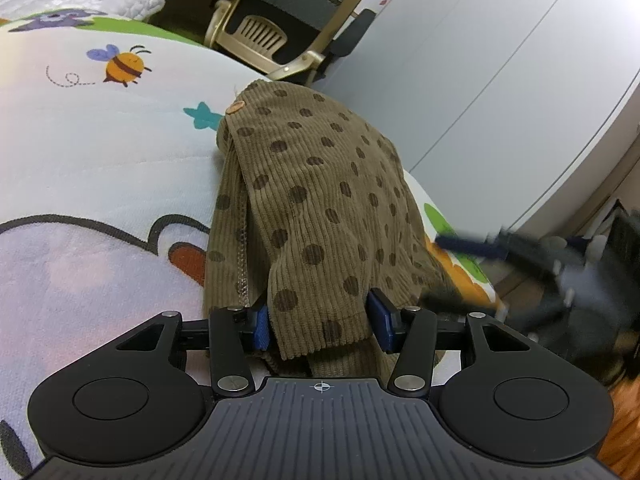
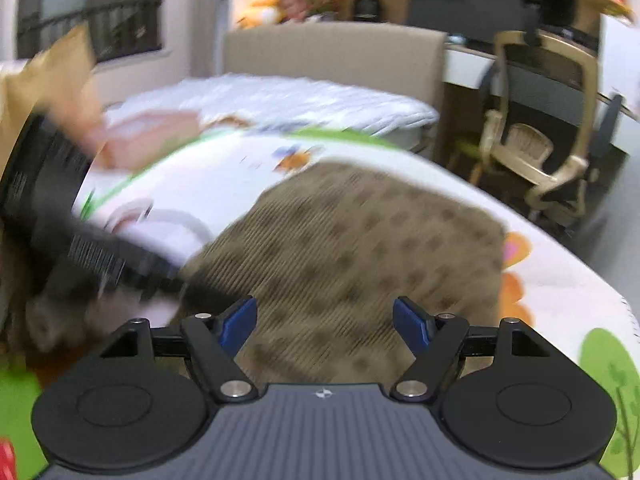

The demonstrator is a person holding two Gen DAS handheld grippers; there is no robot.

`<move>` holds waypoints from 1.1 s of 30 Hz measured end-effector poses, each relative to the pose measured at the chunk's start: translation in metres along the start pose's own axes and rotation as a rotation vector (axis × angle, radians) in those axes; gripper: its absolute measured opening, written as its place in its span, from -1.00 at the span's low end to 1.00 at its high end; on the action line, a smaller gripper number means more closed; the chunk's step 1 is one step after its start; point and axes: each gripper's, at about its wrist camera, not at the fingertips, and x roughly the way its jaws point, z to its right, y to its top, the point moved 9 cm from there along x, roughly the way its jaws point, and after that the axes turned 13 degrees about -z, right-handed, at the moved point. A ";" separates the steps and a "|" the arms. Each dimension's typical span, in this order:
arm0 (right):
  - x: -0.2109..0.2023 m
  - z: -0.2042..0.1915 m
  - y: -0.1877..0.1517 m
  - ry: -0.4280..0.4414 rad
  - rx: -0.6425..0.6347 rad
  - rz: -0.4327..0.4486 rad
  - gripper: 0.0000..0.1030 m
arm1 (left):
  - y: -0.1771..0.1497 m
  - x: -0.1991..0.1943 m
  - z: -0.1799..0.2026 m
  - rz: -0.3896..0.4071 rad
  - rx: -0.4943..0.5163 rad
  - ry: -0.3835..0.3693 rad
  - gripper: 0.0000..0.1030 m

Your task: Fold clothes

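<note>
A brown corduroy garment point(image 1: 312, 184) with dark dots and a wooden button lies bunched on the cartoon-print bed sheet point(image 1: 100, 152). My left gripper point(image 1: 320, 320) has its blue pads point(image 1: 382, 320) against both sides of a raised fold at the garment's near hem, shut on it. In the left wrist view the right gripper point(image 1: 532, 264) is a blur at the garment's right edge. In the blurred right wrist view my right gripper point(image 2: 326, 320) stands open just above the garment point(image 2: 360, 240), with nothing pinched. The left gripper point(image 2: 100, 252) shows there as a dark blur at the left.
A beige office chair point(image 1: 280, 28) point(image 2: 536, 152) stands past the bed's far side near a desk. A white quilt point(image 2: 280, 96) lies by the padded headboard point(image 2: 332, 52). White cupboard doors point(image 1: 500, 80) run along the right. The bed's edge falls off close to the garment's right side.
</note>
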 end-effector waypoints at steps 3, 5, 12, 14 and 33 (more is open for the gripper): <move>0.010 0.012 0.037 -0.022 0.051 0.053 0.48 | -0.003 0.000 0.003 0.025 0.027 0.015 0.04; 0.030 0.014 0.059 -0.034 0.080 0.074 0.48 | -0.004 0.000 0.004 0.037 0.039 0.020 0.05; 0.106 0.027 0.076 -0.064 0.169 -0.004 0.80 | -0.005 -0.002 0.000 0.047 0.018 -0.015 0.06; 0.100 0.028 0.072 -0.064 0.171 0.007 0.80 | -0.005 -0.002 -0.001 0.047 0.011 -0.030 0.09; 0.054 0.051 -0.029 -0.009 0.262 -0.009 0.99 | -0.004 -0.014 0.004 0.061 -0.079 0.044 -0.37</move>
